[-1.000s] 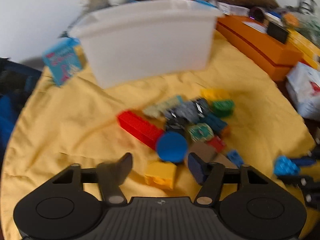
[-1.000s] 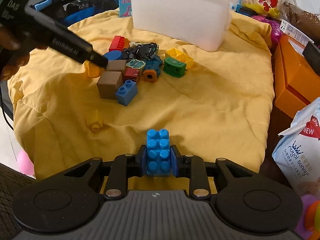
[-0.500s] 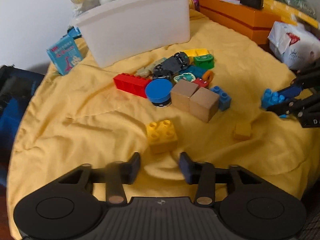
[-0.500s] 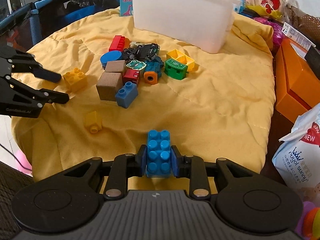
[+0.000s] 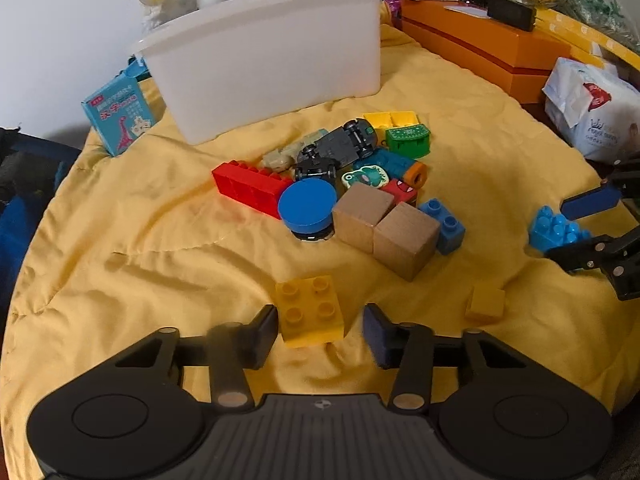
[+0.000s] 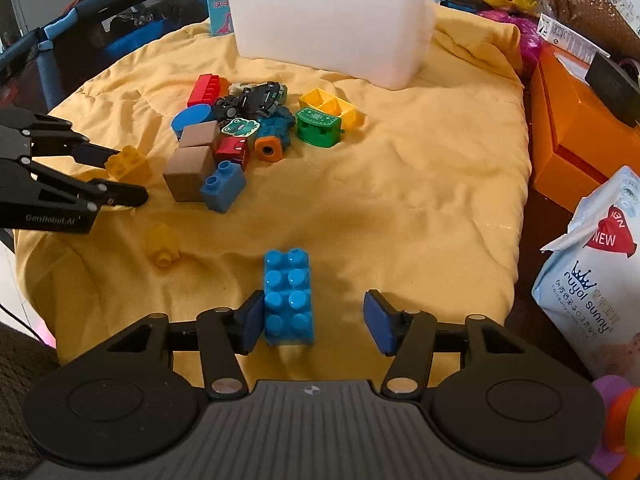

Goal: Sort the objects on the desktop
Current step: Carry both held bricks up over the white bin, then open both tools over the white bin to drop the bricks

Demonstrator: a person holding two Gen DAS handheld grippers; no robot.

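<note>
Nearest the right wrist camera, the right gripper (image 6: 314,318) is seen with its fingers spread apart; the light blue eight-stud plastic brick (image 6: 288,296) lies between them on the yellow quilted cloth (image 6: 420,208) that covers the surface, touching the left finger pad and well clear of the right one, close to the near edge. Whether the brick is pressed by that left pad cannot be told.

In the left wrist view, the left gripper (image 5: 320,326) is likewise released, its fingers set on either side of a yellow four-stud plastic brick (image 5: 310,310), just beside it and not clamped on it. A small yellow single-stud block (image 5: 485,303) rests to the right of it on the cloth.

Further in, toward the middle of the surface, a heap of toys is gathered: two plain wooden cubes (image 5: 386,226) touching each other, a small blue two-stud brick (image 5: 447,224) against them, a round blue disc (image 5: 307,206), a long red plastic brick (image 5: 250,186), a dark grey toy car (image 5: 340,146) lying upside down, a green block (image 5: 408,140) and a yellow open tray piece (image 5: 390,120).

At the far edge a white plastic tub (image 5: 268,68) stands upright, with a light blue card box (image 5: 120,116) leaning at its left side.
</note>
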